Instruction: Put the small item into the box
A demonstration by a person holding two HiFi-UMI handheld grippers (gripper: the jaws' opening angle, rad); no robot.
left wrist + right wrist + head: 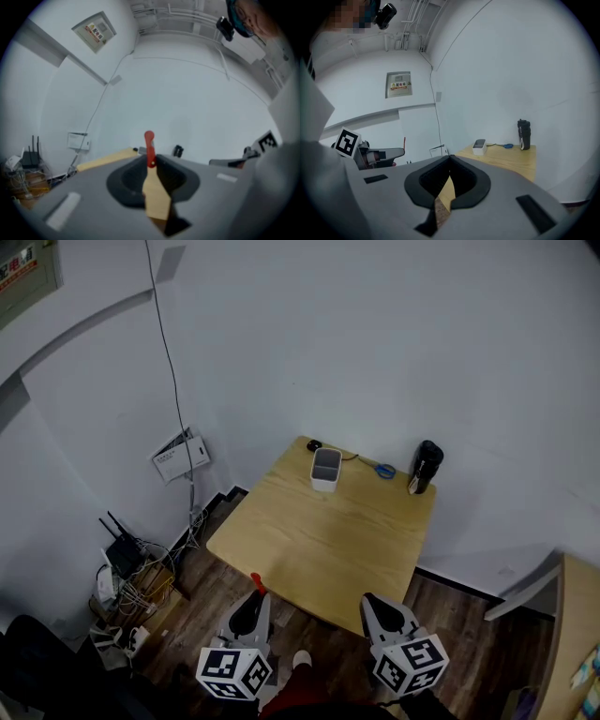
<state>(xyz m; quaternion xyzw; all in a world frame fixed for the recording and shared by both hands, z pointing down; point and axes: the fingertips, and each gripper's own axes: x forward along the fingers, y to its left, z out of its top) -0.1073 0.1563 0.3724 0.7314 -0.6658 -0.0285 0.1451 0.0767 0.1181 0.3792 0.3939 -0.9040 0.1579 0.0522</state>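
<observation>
A white open box [325,470] stands at the far side of the wooden table [319,540], also seen small in the right gripper view as the box [478,146]. My left gripper [258,599] hovers just off the table's near edge, shut on a thin red item [255,582]. That red item [149,149] sticks out upright from between the closed jaws of the left gripper [150,160]. My right gripper [373,604] hangs beside it at the near edge. In its own view the right gripper [450,159] is shut with nothing in it.
A black bottle [427,467], a blue object [385,471] and a small black object [314,444] sit along the table's far edge by the wall. A router with tangled cables [124,570] lies on the floor at left. Wooden furniture [577,634] stands at right.
</observation>
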